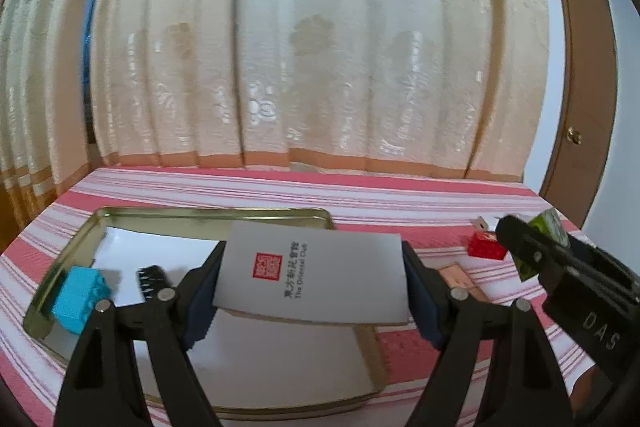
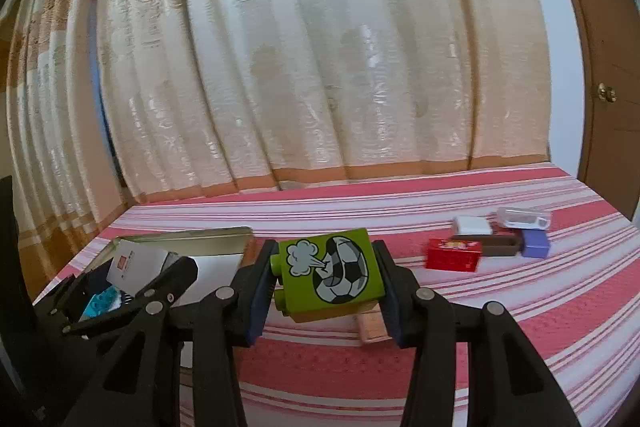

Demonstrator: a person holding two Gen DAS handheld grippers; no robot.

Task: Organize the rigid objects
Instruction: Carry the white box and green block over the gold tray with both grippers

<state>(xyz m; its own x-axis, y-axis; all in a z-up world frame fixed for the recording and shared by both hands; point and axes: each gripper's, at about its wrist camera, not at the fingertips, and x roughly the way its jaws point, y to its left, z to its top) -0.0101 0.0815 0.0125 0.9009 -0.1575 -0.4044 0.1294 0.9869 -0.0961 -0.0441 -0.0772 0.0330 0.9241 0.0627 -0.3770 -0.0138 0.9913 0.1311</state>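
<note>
My left gripper (image 1: 312, 287) is shut on a flat white box (image 1: 316, 273) with a red seal and black lettering, held level above a shallow gold metal tray (image 1: 216, 217). A turquoise toy brick (image 1: 80, 297) and a small black comb-like piece (image 1: 154, 279) lie in the tray on white paper. My right gripper (image 2: 326, 283) is shut on a green toy brick (image 2: 334, 275) printed with a football, held above the striped cloth. In the left wrist view the right gripper (image 1: 532, 247) enters from the right with the green brick (image 1: 550, 227). In the right wrist view the left gripper (image 2: 132, 275) holds the white box (image 2: 136, 261) over the tray (image 2: 200, 239).
On the pink-striped cloth at right lie a red box (image 2: 454, 254), a brown tray-like piece (image 2: 500, 245), a purple block (image 2: 536, 243), a white block (image 2: 472, 225) and a clear plastic case (image 2: 524, 218). A pale wooden block (image 2: 372, 325) lies under the right gripper. A patterned curtain (image 2: 320, 47) hangs behind; a brown door (image 2: 608, 67) is at right.
</note>
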